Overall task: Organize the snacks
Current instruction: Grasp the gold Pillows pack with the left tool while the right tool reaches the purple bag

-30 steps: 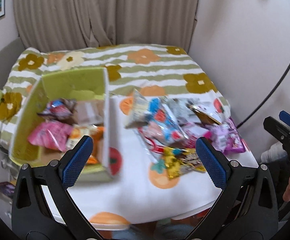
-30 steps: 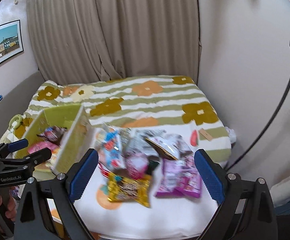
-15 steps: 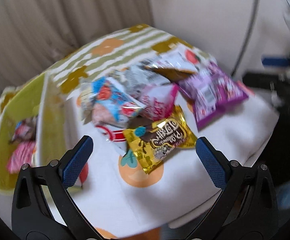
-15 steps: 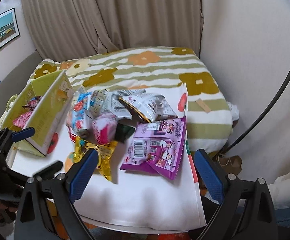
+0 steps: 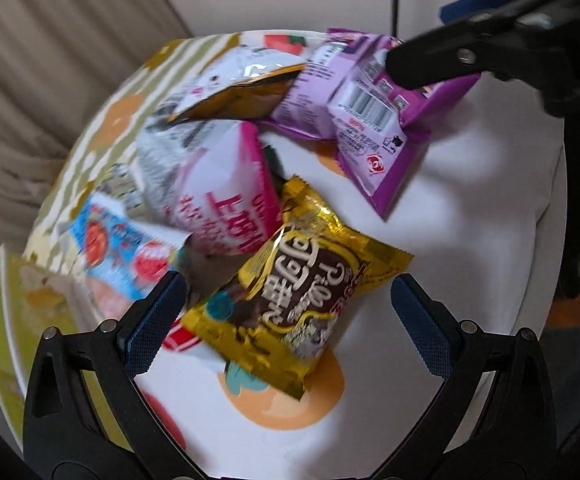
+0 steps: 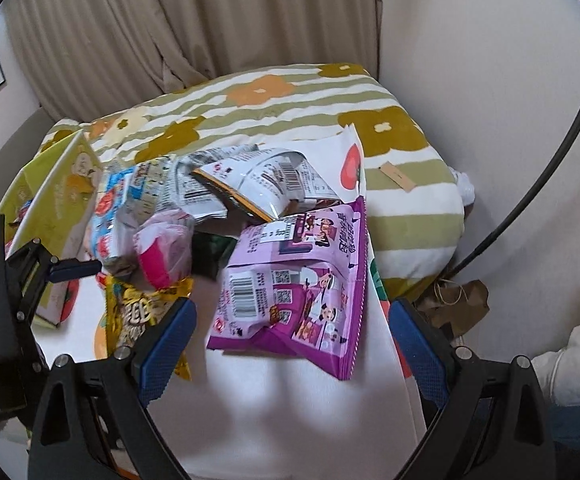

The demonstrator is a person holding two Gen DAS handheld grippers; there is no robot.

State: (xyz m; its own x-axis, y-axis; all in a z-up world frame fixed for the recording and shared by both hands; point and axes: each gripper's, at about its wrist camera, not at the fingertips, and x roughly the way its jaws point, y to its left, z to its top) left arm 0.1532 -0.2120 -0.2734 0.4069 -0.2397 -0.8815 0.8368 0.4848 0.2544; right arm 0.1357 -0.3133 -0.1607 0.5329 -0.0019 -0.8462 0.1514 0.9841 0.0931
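A pile of snack packets lies on a white cloth with orange prints. My left gripper [image 5: 288, 300] is open just above a yellow chocolate packet [image 5: 290, 304], which sits between its fingers. A pink packet [image 5: 226, 196] and a blue strawberry packet [image 5: 126, 256] lie behind it. My right gripper [image 6: 291, 332] is open over a purple packet [image 6: 293, 284], which also shows in the left wrist view [image 5: 373, 120]. The green box [image 6: 46, 196] with snacks in it stands at the left.
A white and grey bag [image 6: 258, 184] lies at the back of the pile. A striped flower-print blanket [image 6: 290, 100] covers the surface behind. A wall and a black cable [image 6: 561, 168] are at the right. A brown paper bag [image 6: 457, 304] lies below the edge.
Both grippers have come down closer to the pile. The left one swung right from the green box to the yellow packet. The right one closed in on the purple packet.
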